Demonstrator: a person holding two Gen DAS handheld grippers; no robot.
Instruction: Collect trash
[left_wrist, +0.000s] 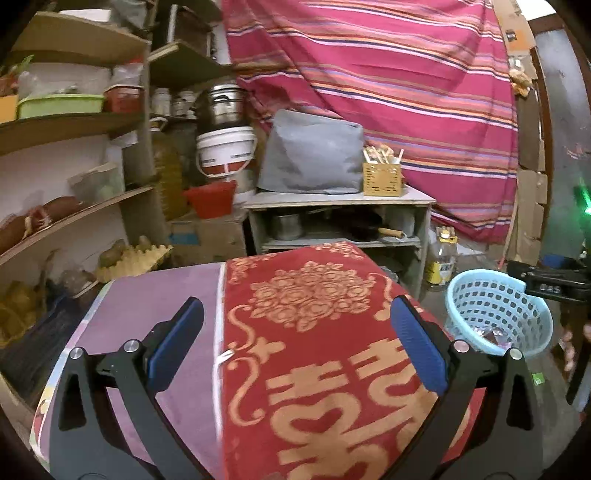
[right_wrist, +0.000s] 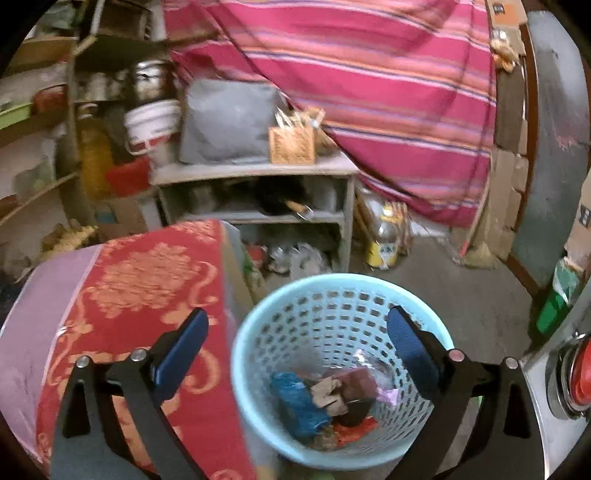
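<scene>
A striped pink-red curtain (left_wrist: 388, 92) fills the back of the room, hanging down behind a low grey cabinet (left_wrist: 340, 221) and, to the left, wooden shelves (left_wrist: 74, 125) crowded with tubs, jars and a white bucket (left_wrist: 226, 149). In front of these stands the tabletop (left_wrist: 147, 317), covered by a purple cloth with a red and gold patterned cloth (left_wrist: 314, 332) laid over its right part; the red cloth's right edge drops off beside the light blue mesh basket (right_wrist: 332, 314), which stands on the bare floor just beside the tabletop, with open grey floor beyond it toward the door. On the cabinet top sit a grey bag (left_wrist: 312, 155) and a small yellow holder of sticks (left_wrist: 382, 179); a yellow-labelled bottle (right_wrist: 386, 240) stands on the floor near the cabinet's right leg. The trash (right_wrist: 325, 398), a blue wad, brownish scraps, a dark red wrapper and clear plastic, lies in the bottom of the basket. The left tool (left_wrist: 297, 345) hangs over the tabletop, its 2 blue pads spread wide with nothing between them. The right tool (right_wrist: 297, 352) hangs above the basket's mouth, also spread wide and holding nothing.
</scene>
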